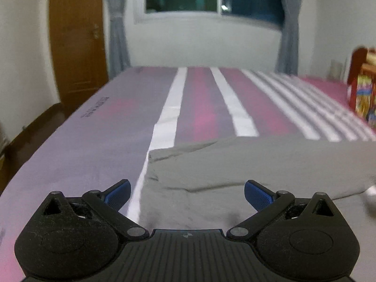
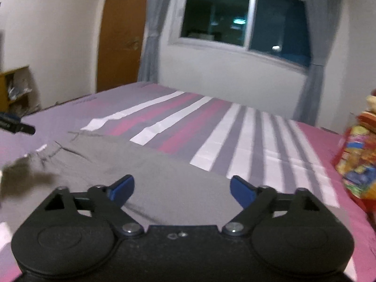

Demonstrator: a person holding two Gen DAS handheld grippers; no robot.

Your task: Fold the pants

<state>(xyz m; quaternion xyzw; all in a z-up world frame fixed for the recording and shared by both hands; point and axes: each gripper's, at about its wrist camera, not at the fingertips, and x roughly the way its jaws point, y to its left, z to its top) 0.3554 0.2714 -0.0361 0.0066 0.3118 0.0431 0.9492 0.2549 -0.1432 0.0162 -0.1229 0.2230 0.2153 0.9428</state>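
Note:
Grey pants (image 1: 246, 164) lie flat on a striped bed sheet (image 1: 94, 129), with a folded layer on top and wrinkles near their left edge. My left gripper (image 1: 187, 195) is open and empty, hovering over the pants' left edge. In the right wrist view the pants (image 2: 145, 164) spread across the near part of the bed. My right gripper (image 2: 182, 190) is open and empty above them. A dark tip of the other gripper (image 2: 16, 125) shows at the far left.
The bed sheet (image 2: 235, 129) has pink, grey and white stripes. A colourful bag (image 2: 357, 159) sits at the right edge of the bed. A wooden door (image 1: 75, 42), curtains and a dark window (image 2: 235, 16) stand beyond. A shelf (image 2: 14, 89) is at the left.

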